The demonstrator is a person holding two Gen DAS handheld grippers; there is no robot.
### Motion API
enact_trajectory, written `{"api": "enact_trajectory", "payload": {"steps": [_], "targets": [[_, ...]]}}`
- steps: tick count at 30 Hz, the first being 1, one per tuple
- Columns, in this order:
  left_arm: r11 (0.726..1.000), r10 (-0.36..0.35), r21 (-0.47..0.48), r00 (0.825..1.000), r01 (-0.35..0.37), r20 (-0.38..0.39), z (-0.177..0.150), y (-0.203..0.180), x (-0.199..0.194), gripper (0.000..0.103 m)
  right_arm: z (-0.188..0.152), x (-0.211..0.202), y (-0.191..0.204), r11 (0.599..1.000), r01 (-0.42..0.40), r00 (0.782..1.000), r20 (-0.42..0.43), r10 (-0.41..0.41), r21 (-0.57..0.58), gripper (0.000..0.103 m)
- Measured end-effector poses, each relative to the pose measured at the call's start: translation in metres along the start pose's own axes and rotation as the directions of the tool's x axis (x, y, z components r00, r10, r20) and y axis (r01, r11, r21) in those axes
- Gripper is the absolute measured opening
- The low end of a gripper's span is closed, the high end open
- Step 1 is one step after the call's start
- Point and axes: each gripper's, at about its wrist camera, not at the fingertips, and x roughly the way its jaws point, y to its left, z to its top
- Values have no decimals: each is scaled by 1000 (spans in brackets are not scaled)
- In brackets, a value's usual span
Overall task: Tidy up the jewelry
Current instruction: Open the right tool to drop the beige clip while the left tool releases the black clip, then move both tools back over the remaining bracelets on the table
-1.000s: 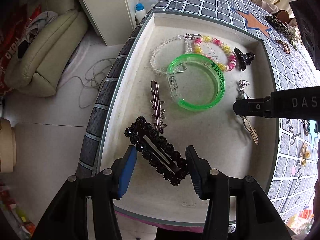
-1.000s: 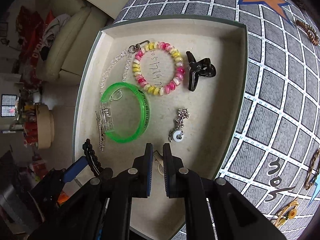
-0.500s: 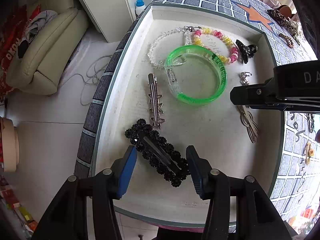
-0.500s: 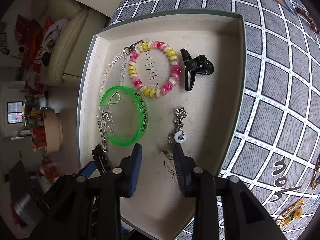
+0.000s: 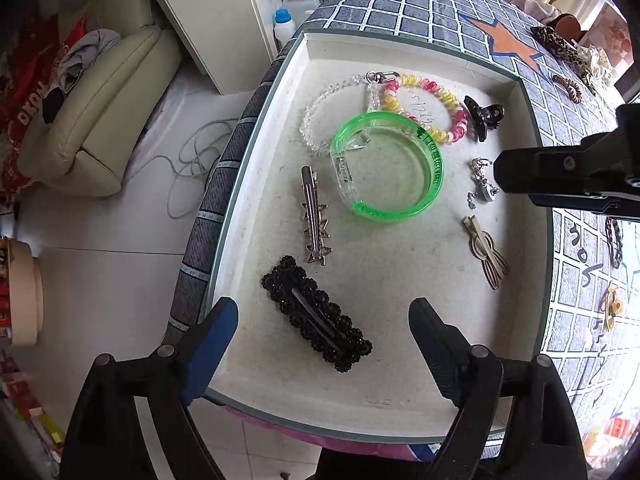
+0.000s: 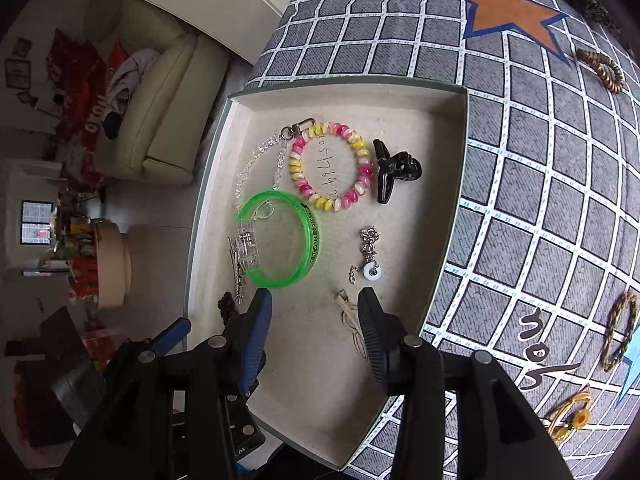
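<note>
I have just let go with both hands, and that is the main change: a second ago my left fingers stood close on either side of the black beaded clip and my right fingers were shut on the thin wooden clip. Starting with the biggest thing, the surface (image 6: 560,184) under its grey checked cloth carries the shallow tray (image 5: 532,208), and everything I have sorted so far lies inside it. The green bangle (image 5: 390,168) sits near the middle, with the pink and yellow bead bracelet (image 5: 432,102) just beyond it on the far side, overlapping its rim, and the clear bead chain (image 5: 324,120) to the left. My left gripper (image 5: 324,334) is opening, its fingers now spread wide with the black beaded clip (image 5: 316,320) lying loose on the tray floor between them, touched by neither. My right gripper (image 6: 314,324) is opening too; the wooden clip (image 6: 352,322) rests flat on the tray between the fingers, close against the right-hand one, and I cannot tell whether that one is touching it. The silver clip (image 5: 314,216) lies left of the bangle, the black claw clip (image 5: 482,118) at the far right, the small charm (image 5: 482,184) nearer. I judge two more pieces are delivered; several hair ties (image 6: 602,70) wait outside on the cloth.
</note>
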Motion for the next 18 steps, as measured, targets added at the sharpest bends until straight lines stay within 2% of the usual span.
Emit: {"api": "enact_trajectory", "payload": {"steps": [2,4,6,8,11,18], "targets": [[1000,7,9,1000,-7,4,1,-2,-4,94,-1,-11,-2,1000,-2,1000,20,2,0,58],[1000,15,18,1000,-16,13,2,-4,-9,103,-4,-24,-10,1000,0,999,41,0,2,59],[999,13,42,1000,-14,20,4,-8,-15,103,-8,-34,-14,1000,2,998,64,-3,16,61],[997,13,70,1000,-14,26,9,-15,-21,103,-12,-47,-22,999,2,996,89,-5,37,71],[993,-5,114,999,1,35,16,-29,-29,103,-20,-67,-41,997,20,992,127,-29,72,79],[970,-60,241,995,38,85,39,-84,-54,103,-57,-112,-100,974,91,975,180,-129,206,79]]}}
